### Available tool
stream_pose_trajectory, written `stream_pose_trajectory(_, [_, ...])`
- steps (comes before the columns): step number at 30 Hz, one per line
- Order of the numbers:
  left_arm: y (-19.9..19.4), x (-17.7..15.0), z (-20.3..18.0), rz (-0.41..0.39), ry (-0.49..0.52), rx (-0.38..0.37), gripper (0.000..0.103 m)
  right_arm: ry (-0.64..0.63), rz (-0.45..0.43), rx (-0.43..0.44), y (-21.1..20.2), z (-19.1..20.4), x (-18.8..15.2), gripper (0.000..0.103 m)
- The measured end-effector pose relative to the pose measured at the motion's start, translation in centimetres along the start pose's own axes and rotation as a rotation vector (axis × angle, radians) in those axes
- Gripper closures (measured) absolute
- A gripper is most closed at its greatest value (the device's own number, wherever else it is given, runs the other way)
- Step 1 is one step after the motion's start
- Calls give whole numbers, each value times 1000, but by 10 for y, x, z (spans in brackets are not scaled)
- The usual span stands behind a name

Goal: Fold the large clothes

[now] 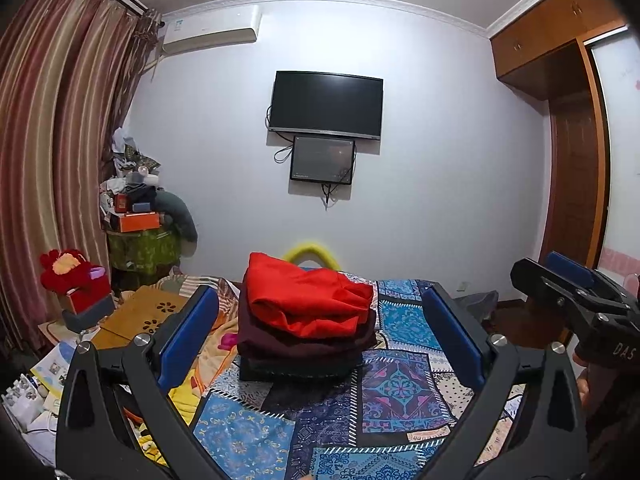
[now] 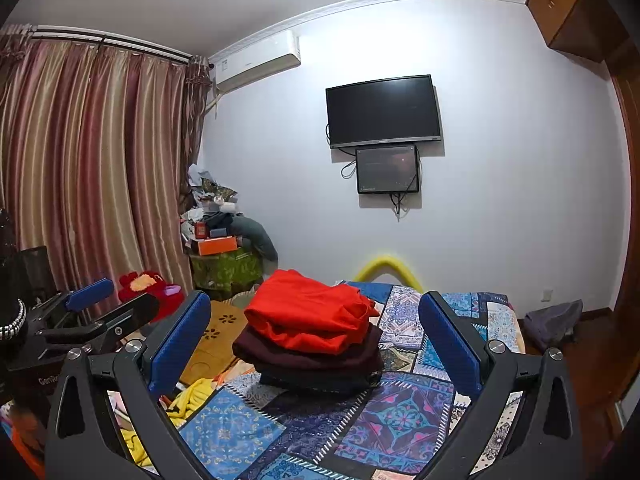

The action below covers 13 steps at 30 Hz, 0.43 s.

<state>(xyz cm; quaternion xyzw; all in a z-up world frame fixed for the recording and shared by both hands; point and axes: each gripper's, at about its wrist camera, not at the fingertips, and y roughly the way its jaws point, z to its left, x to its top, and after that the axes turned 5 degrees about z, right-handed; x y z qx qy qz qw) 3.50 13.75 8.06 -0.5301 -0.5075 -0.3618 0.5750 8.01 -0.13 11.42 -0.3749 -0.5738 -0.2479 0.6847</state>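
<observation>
The left gripper (image 1: 320, 336) is spread wide with nothing between its blue pads (image 1: 188, 334), and straight ahead of it, framed in the gap, sits a stack of folded clothes (image 1: 306, 334) on a patchwork bedspread (image 1: 400, 384). A red garment (image 1: 308, 300) lies on top of the stack, a little rumpled, with dark maroon pieces (image 1: 304, 346) under it and a near-black one at the bottom. The right gripper (image 2: 316, 340) is likewise held wide open and empty, and from its camera the same stack (image 2: 310, 346) sits ahead and slightly to the left of its centre line, resting on the bedspread (image 2: 396, 412) well clear of both pads. The two grippers are side by side: the right one shows at the right edge of the left wrist view (image 1: 576, 296) (its fingers apart there too), and the left one shows at the left edge of the right wrist view (image 2: 100, 308). To the left of the grippers, yellow cloth (image 2: 196, 396) lies loose beside the bedspread, and a red plush toy (image 1: 64, 268) sits farther off near the striped curtain (image 1: 48, 120). Beyond the stack, on the far wall, hang a dark television (image 1: 326, 104) and a smaller screen (image 1: 322, 160) just below it.
</observation>
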Motion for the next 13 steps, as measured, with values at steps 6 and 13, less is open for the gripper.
stream_pose_trajectory(6, [1, -1, -1, 1, 9, -2, 1, 1, -1, -2, 0, 0, -2, 0])
stream_pose_trajectory(13, [1, -3, 0, 4, 11, -3, 1, 6, 8, -2, 2, 1, -3, 0])
